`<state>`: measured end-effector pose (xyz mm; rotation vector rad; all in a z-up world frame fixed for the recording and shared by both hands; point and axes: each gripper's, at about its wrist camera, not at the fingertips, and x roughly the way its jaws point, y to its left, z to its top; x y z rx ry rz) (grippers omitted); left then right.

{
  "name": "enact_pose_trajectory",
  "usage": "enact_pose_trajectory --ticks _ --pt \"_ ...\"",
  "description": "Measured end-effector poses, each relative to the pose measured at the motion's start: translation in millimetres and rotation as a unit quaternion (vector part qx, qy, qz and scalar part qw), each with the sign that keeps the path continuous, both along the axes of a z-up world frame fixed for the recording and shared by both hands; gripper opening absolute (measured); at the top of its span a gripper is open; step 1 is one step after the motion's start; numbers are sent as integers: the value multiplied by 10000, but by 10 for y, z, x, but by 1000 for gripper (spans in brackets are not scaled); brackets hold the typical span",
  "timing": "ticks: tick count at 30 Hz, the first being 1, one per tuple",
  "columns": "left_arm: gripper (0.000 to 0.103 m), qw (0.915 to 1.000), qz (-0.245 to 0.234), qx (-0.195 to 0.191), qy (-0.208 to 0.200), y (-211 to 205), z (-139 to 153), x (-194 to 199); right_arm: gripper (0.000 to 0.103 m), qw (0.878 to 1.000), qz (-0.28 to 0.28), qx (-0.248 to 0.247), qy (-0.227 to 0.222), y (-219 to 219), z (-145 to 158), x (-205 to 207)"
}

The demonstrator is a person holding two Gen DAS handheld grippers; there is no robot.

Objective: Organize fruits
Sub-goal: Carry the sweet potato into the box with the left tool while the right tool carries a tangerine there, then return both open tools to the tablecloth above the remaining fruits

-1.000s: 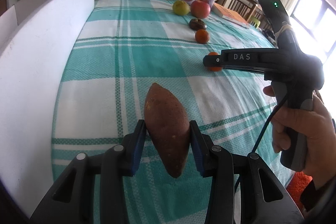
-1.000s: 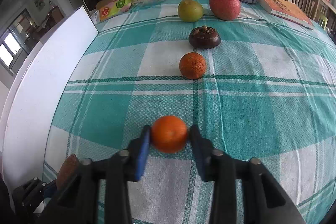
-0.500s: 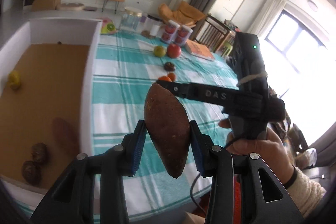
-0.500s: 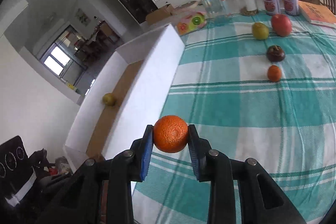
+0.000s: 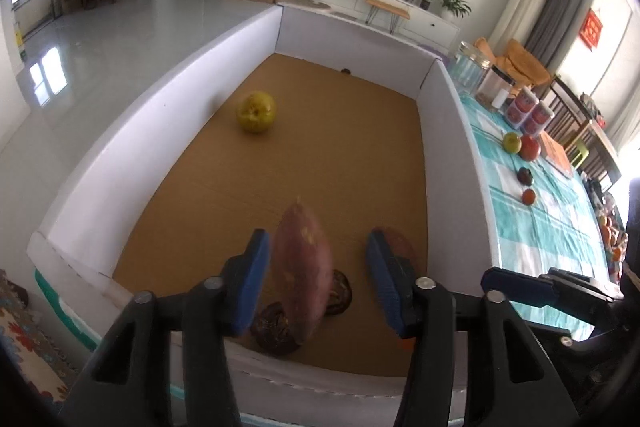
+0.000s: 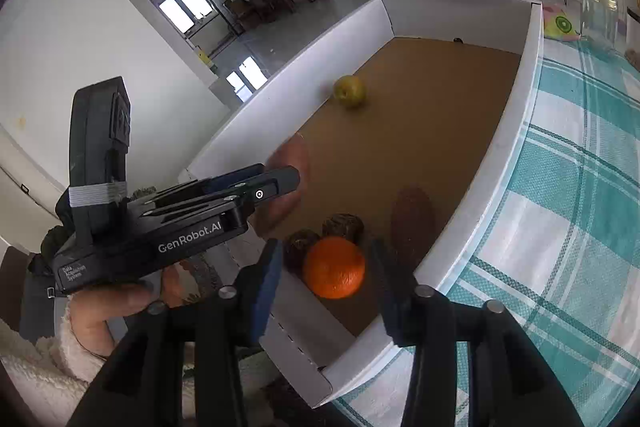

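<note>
Both grippers hang over the near end of a white-walled box [image 5: 452, 131] with a brown floor. My left gripper [image 5: 316, 279] is open; a sweet potato [image 5: 304, 267] sits loose between its blue pads, free of them. My right gripper [image 6: 328, 279] is open too; an orange [image 6: 334, 267] is between its pads with a gap on each side. On the box floor lie a second sweet potato [image 6: 412, 219], two dark round fruits [image 6: 342, 225] and a yellow-green fruit [image 5: 256, 111].
A teal checked tablecloth [image 6: 580, 187] lies right of the box, carrying a green fruit [image 5: 511, 141], a red fruit [image 5: 530, 148], a dark fruit [image 5: 525, 175], an orange [image 5: 529, 196], jars and cans. The left gripper's body [image 6: 160, 227] is close beside my right one.
Both grippers moved left from above the tablecloth to above the box and opened. The sweet potato and the orange, gripped before, now sit loose between the pads.
</note>
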<state>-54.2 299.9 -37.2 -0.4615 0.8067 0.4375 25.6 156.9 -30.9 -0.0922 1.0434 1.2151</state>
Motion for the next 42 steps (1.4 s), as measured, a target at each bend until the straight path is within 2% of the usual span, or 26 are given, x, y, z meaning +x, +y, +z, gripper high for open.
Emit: enact_pose_trajectory --ticks 2,5,7,9,10,12,15,16,19,21,23,24,26,28,32,34,38,42 --pt "84 9993 74 197 -295 -90 135 16 59 9995 -230 201 -99 -174 131 100" --pt "85 9971 -120 389 -641 -276 324 112 69 9963 -685 417 -312 -520 309 289" --pt "86 9950 -415 340 -841 -477 398 207 83 9911 -1135 499 -487 -820 349 436" --pt "90 9908 -892 229 -988 -772 427 303 92 9819 -1733 392 -651 -1146 233 610" --pt "90 9879 -1164 179 -1008 -938 419 351 92 9754 -2059 263 -748 -1326 132 717" --pt "90 9795 -1785 42 -933 -1315 339 522 92 9551 -2795 -82 -982 -1732 -138 928" --pt "90 9631 -2581 -268 -717 -1831 114 778 92 9138 -3799 -731 -1237 -2409 -566 1062" --pt "90 9589 -2738 -245 -697 -1981 32 861 92 9021 -4040 -867 -1244 -2612 -669 1076" --pt "91 9576 -2826 94 -551 -2284 -198 1148 92 8692 -4622 -1082 -1382 -3068 -783 1056" --pt "91 9588 -2786 253 -487 -2394 -343 1354 92 8553 -4992 -786 -1147 -3285 -758 1131" --pt "91 9592 -2754 495 -406 -2452 -493 1543 92 8365 -5257 -942 -1227 -3340 -768 1184" --pt "91 9588 -2743 656 -335 -2480 -559 1632 92 8323 -5322 -1040 -1146 -3365 -800 1229" --pt "91 9575 -2737 890 -176 -2507 -689 1781 92 8326 -5355 -1127 -853 -3399 -898 1286" --pt "91 9578 -2707 970 -34 -2502 -812 1892 92 8317 -5386 -1094 -795 -3435 -924 1274" --pt "90 9615 -2622 781 260 -2429 -982 1984 94 8324 -5384 -1068 -766 -3437 -958 1257" --pt "90 9632 -2552 790 284 -2421 -981 1978 95 8326 -5370 -1108 -785 -3417 -965 1249" --pt "92 9610 -2555 972 423 -2495 -1013 2002 97 8337 -5351 -1116 -781 -3403 -976 1258" --pt "94 9612 -2547 964 441 -2494 -1028 2021 97 8344 -5340 -1121 -778 -3395 -987 1262"
